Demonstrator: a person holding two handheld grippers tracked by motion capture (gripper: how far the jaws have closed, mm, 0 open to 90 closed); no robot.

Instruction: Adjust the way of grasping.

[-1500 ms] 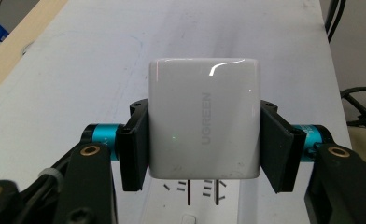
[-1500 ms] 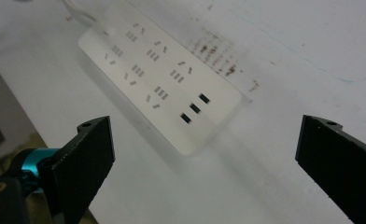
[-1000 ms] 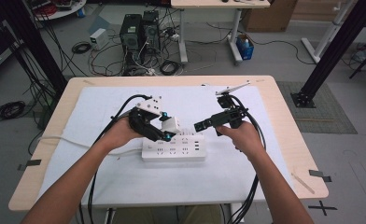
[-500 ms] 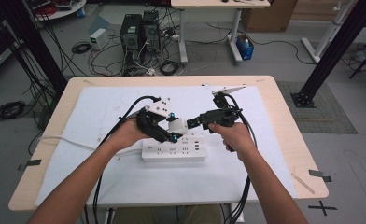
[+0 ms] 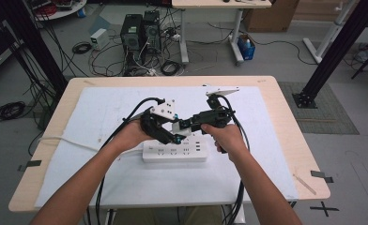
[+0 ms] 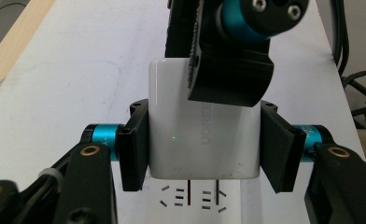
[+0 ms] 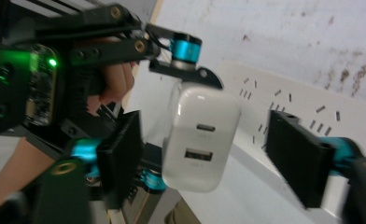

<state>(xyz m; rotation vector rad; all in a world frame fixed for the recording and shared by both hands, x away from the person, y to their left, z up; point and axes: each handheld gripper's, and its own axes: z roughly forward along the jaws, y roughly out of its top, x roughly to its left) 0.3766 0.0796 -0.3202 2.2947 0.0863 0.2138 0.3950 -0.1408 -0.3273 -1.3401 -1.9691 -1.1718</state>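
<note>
Now, on the left of the high view, the person's left hand (image 5: 134,135) holds the left gripper (image 5: 172,135) over the white mat (image 5: 102,112). In the left gripper view, its two black jaws press on both sides of a white charger (image 6: 202,140) (the letters UGREEN run up its face). The jaws are only as far apart as the charger is wide, so they hold it tight. Two thin metal prongs stick out under the charger, just above the slots of the white power strip (image 6: 190,203). I cannot tell if the prongs touch the slots.

In the middle of the high view, the power strip (image 5: 174,152) lies flat on the mat, just below both grippers. The charger (image 5: 178,127) sits between the two gripper tips, above the strip's top edge.

On the right, the right hand (image 5: 223,136) holds the right gripper (image 5: 189,124), which points left at the charger. In the right gripper view, its jaws stand wide apart, one on each side of the charger (image 7: 200,140), with a gap on both sides. They grip nothing. That view shows the charger's end with two ports, and the left gripper (image 7: 172,70) clamped on it from behind. The picture there is a bit blurry.
</note>
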